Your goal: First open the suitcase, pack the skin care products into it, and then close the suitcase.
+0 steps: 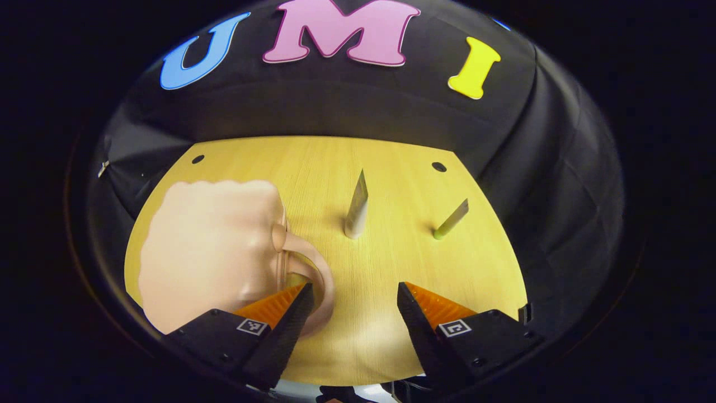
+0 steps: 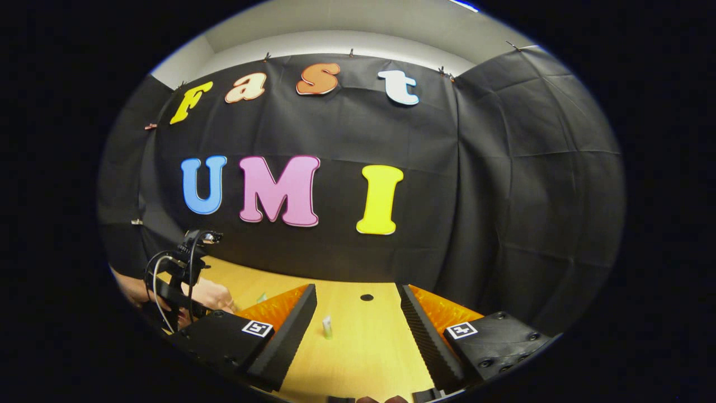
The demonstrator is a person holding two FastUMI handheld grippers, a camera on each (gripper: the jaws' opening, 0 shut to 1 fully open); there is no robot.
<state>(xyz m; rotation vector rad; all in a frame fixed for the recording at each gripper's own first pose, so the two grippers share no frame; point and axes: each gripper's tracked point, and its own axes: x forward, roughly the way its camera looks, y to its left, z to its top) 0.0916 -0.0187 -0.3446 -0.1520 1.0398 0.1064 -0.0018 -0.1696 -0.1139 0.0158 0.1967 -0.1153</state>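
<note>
At far left of the left gripper view, a closed pale pink suitcase [image 1: 210, 252] lying on the wooden table [image 1: 380, 336], its handle [image 1: 313, 274] beside the left finger. Left gripper [image 1: 353, 296] spread wide, grasping nothing. Farther right, a silvery tube [image 1: 357, 210] upright, then a green-capped tube [image 1: 451, 219] leaning, well apart. Right gripper view: left gripper [image 2: 187, 263] at left, right gripper [image 2: 358, 299] released, small tube [image 2: 327, 327] between its fingers.
</note>
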